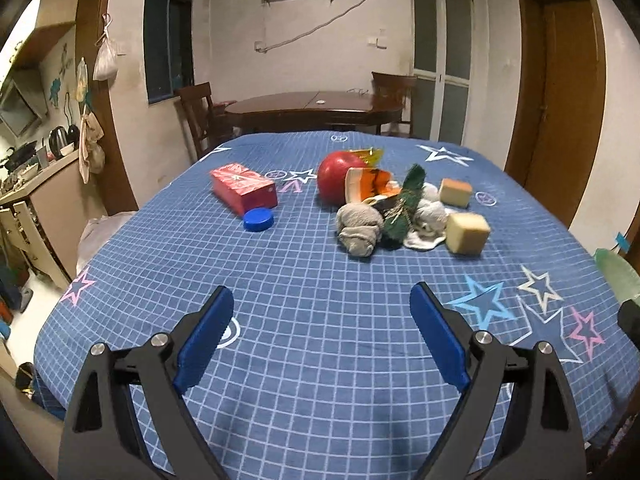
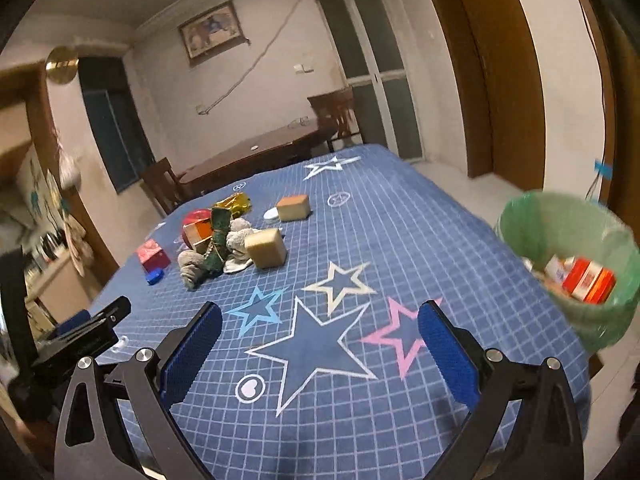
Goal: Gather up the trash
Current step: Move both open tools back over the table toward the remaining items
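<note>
Trash lies in a heap on the blue star-print tablecloth [image 1: 304,280]: a red apple [image 1: 334,176], an orange-and-white carton [image 1: 366,184], a grey balled cloth [image 1: 358,230], a green scrap [image 1: 404,208], a white rag [image 1: 430,220] and two tan cubes [image 1: 467,233]. To its left are a red box [image 1: 244,188] and a blue cap [image 1: 259,219]. My left gripper [image 1: 320,296] hovers open and empty over the cloth, well short of the heap. My right gripper [image 2: 320,312] is open and empty too, and a green-lined bin [image 2: 520,216] with red cartons [image 2: 588,280] inside stands to its right.
A gold wrapper [image 2: 234,204] lies behind the heap. Beyond the table's far edge stand a dark wooden table [image 1: 316,106] and chairs [image 1: 198,116]. A kitchen counter [image 1: 44,176] is at the left and a wooden door [image 1: 560,92] at the right. The bin stands off the table's right edge.
</note>
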`<state>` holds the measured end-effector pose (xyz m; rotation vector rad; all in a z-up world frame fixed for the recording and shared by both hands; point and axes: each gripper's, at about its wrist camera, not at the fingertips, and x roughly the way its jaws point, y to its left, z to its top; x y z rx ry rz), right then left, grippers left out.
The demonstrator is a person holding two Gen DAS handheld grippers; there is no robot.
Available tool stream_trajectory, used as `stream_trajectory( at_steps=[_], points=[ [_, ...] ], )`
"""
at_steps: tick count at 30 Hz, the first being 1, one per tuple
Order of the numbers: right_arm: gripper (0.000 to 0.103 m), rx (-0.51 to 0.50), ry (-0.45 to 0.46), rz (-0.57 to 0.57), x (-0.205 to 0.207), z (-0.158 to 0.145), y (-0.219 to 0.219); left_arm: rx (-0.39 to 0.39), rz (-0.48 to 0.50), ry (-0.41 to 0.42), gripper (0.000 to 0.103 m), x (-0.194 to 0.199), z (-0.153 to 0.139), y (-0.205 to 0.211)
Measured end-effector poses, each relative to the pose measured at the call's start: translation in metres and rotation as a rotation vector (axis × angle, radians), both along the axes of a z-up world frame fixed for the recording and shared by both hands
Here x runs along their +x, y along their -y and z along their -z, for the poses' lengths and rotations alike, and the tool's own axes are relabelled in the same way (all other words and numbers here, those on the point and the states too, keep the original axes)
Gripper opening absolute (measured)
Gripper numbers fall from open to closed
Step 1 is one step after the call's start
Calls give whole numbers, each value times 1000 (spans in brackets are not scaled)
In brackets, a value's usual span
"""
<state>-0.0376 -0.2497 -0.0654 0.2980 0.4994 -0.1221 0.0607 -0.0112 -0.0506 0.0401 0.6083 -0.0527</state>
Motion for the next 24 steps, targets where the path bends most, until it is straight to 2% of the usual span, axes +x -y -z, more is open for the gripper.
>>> stream_trajectory(
  at_steps=[15, 24],
  points=[
    [98, -112, -45, -38, 14, 0, -22, 49, -4, -23, 86, 2, 6, 4],
    [98, -137, -75, -67, 26, 3, -31, 64, -8, -42, 86, 5, 9, 5]
  ],
)
